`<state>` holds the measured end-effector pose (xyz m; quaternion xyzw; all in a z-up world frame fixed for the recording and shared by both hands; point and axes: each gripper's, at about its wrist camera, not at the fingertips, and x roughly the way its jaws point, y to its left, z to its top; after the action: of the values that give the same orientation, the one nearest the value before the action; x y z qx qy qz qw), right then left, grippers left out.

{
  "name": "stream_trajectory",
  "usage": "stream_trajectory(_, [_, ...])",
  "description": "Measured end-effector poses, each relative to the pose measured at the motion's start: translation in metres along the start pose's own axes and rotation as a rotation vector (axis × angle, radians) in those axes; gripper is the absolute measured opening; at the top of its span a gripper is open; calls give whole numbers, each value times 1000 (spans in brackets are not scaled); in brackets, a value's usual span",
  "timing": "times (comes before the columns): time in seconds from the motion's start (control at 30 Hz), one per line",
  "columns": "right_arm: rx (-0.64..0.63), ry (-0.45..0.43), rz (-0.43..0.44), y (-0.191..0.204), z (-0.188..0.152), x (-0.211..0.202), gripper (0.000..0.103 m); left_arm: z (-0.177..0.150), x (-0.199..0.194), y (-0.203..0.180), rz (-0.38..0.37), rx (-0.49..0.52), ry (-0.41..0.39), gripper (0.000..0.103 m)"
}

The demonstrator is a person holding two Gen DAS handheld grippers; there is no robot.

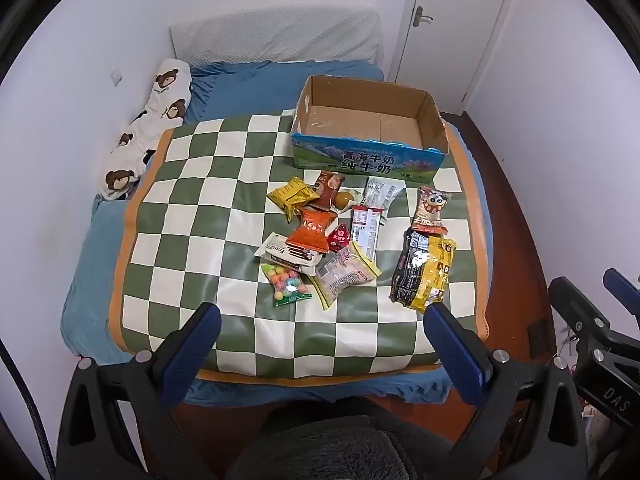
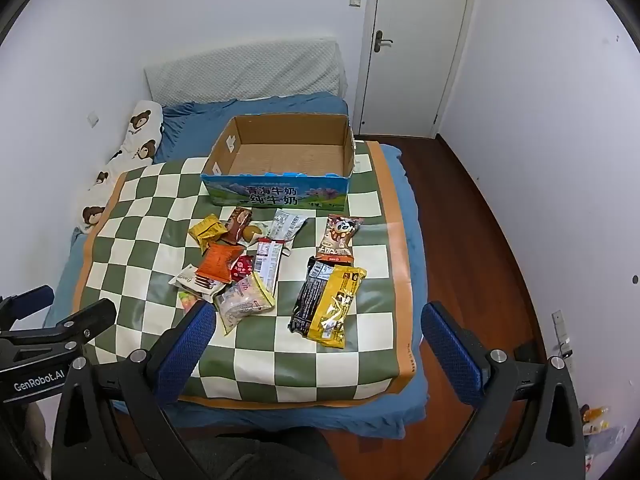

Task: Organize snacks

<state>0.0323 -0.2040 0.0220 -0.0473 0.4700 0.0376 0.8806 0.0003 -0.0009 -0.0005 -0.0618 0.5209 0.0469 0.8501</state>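
Observation:
Several snack packets (image 1: 320, 236) lie in a loose pile on a green-and-white checkered mat (image 1: 192, 200) on a bed; the pile also shows in the right wrist view (image 2: 240, 264). A black-and-yellow packet (image 1: 424, 276) (image 2: 328, 304) and a panda packet (image 1: 430, 210) (image 2: 338, 236) lie to the right. An empty open cardboard milk box (image 1: 368, 160) (image 2: 276, 196) stands behind them. My left gripper (image 1: 320, 316) is open and empty, above the mat's near edge. My right gripper (image 2: 318, 316) is open and empty, likewise held back from the snacks.
The bed has blue sheets (image 1: 256, 84), a bear-print pillow (image 1: 156, 120) at the left by the wall and a white headboard (image 1: 276, 36). A wooden floor (image 2: 460, 220) and a closed white door (image 2: 416, 48) are at the right. A dark chair cushion (image 1: 340, 448) is below.

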Motion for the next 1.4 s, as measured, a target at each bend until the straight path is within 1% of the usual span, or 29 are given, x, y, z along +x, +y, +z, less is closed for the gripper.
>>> stream_trajectory(0.03, [-8, -9, -13, 1, 0, 0, 103, 0, 1, -1, -4, -2, 4, 103])
stream_trajectory(0.23, [-6, -7, -23, 0, -1, 0, 103, -1, 1, -8, -15, -5, 10, 103])
stream_trajectory(0.3, [-5, -7, -23, 1, -1, 0, 103, 3, -5, 0, -16, -3, -1, 103])
stream_trajectory(0.43, [-8, -9, -21, 5, 2, -3, 103, 4, -9, 0, -15, -5, -3, 103])
stream_trajectory(0.47, [-4, -9, -21, 2, 1, -2, 103, 2, -5, 1, -19, 3, 0, 103])
stream_trajectory(0.67, [8, -14, -26, 0, -3, -3, 103, 3, -7, 1, -23, 2, 1, 103])
stream_trajectory(0.8, [15, -10, -30, -2, 3, -6, 103, 10, -9, -2, -31, 18, 5, 103])
stream_trajectory(1.4, [20, -15, -29, -5, 6, -7, 103, 8, -8, 0, -46, 17, -16, 103])
